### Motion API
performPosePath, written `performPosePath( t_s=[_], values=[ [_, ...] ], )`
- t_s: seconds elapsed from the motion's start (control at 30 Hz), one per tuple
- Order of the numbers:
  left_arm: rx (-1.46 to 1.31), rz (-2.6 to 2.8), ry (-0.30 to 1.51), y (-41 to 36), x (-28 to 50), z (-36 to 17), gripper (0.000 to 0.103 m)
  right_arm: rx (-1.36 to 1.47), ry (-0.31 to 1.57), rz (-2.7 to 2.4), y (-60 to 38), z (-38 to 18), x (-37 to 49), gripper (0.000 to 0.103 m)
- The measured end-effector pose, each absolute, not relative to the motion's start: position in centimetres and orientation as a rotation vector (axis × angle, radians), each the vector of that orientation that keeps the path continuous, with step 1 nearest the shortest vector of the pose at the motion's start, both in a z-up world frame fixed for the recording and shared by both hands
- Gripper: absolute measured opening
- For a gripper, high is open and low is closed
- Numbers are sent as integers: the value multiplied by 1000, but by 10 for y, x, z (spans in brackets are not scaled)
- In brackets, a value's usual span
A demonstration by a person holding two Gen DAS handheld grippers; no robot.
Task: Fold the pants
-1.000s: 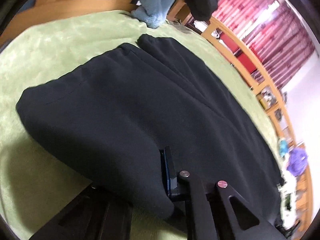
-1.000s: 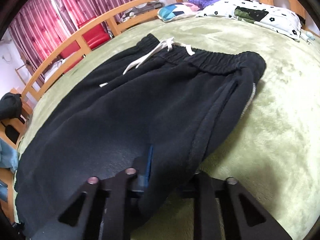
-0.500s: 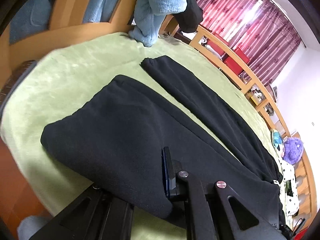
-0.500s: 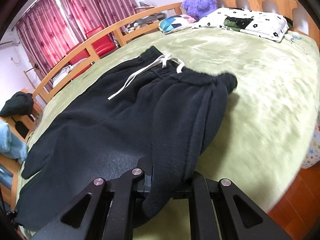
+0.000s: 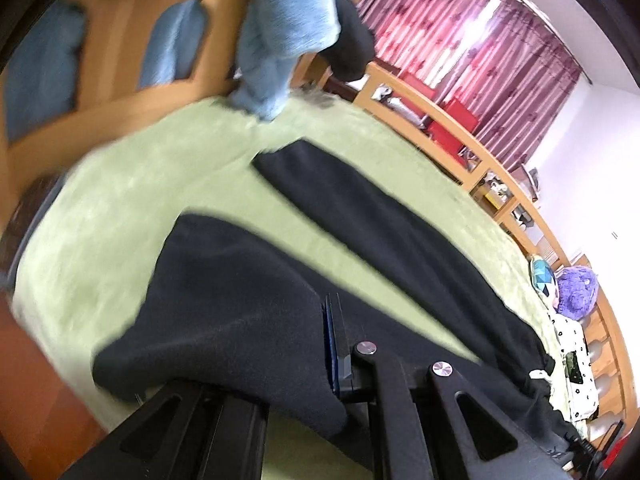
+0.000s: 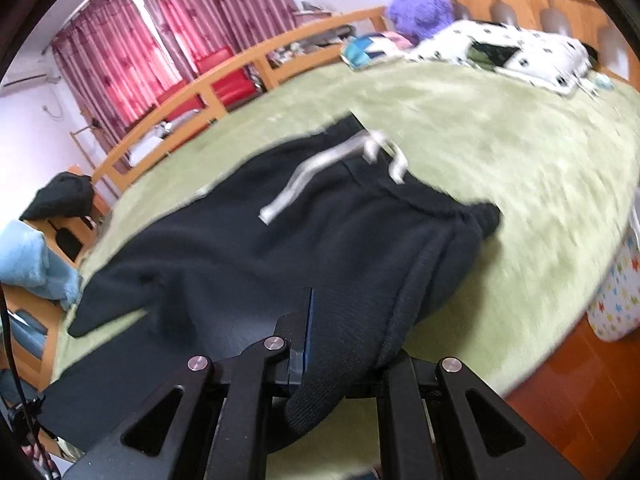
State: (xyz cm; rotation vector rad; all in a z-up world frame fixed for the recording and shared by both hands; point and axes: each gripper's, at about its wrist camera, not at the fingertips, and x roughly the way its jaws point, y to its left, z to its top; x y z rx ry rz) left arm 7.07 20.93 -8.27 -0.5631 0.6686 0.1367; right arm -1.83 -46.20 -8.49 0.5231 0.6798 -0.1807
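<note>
blurred: drawstring (image 6: 320, 168) | hidden under pants (image 5: 248, 300): left claw (image 5: 320, 344) tip

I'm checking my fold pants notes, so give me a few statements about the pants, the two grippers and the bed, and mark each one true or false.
1. Both the left gripper and the right gripper are shut on the black pants. True.
2. The pants' drawstring is red. False: it is white.
3. The pants lie on a green bedspread. True.
4. The two legs lie stacked in the left wrist view. False: green bedspread shows between them.
5. A purple plush toy sits by the headboard. True.
</note>
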Motion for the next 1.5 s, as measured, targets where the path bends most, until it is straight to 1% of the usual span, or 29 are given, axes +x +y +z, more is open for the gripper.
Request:
performPosePath(
  t_s=[0.07, 0.23, 0.37, 0.5, 0.63, 0.73, 0.83, 0.9, 0.93, 0.97, 1.0, 1.03, 1.17, 1.27, 1.33, 1.37, 1.4, 1.5],
  values=[
    [-543, 136, 661, 204, 93, -70, 8, 507, 665, -163, -459, -63, 8, 10],
    [-501, 133, 625, 189, 156, -42, 8, 504, 639, -147, -461, -33, 82, 10],
    [-475, 136, 594, 181, 211, -30, 8, 529, 618, -150, -464, -22, 144, 10],
    [-462, 149, 582, 173, 263, -31, 8, 525, 605, -173, -468, -19, 208, 10],
    [-416, 184, 571, 160, 312, -40, 8, 540, 582, -215, -475, -30, 260, 11],
    [-428, 185, 592, 150, 342, -58, 8, 529, 641, -258, -476, -59, 294, 14],
    [-399, 202, 640, 137, 362, -71, 9, 515, 739, -255, -474, -88, 312, 26],
    [-358, 200, 704, 128, 369, -79, 27, 527, 791, -222, -473, -101, 315, 46],
    [-341, 192, 732, 125, 369, -80, 51, 532, 802, -209, -473, -104, 312, 49],
    [-332, 191, 741, 123, 365, -80, 70, 531, 805, -201, -474, -104, 308, 51],
    [-332, 188, 733, 122, 360, -78, 74, 523, 808, -186, -473, -102, 301, 52],
    [-333, 173, 719, 122, 350, -75, 75, 515, 808, -172, -471, -100, 295, 53],
    [-312, 128, 737, 122, 315, -71, 75, 416, 779, -122, -454, -83, 254, 68],
    [-333, 109, 754, 126, 290, -74, 76, 318, 765, -123, -443, -77, 221, 68],
    [-338, 115, 769, 130, 269, -78, 77, 299, 776, -133, -440, -84, 197, 68],
    [-340, 123, 767, 132, 261, -79, 83, 309, 793, -134, -440, -90, 189, 68],
    [-345, 137, 765, 134, 251, -80, 84, 324, 819, -121, -441, -98, 180, 68],
    [-348, 108, 804, 134, 234, -90, 84, 366, 895, -112, -444, -127, 164, 68]
  ],
)
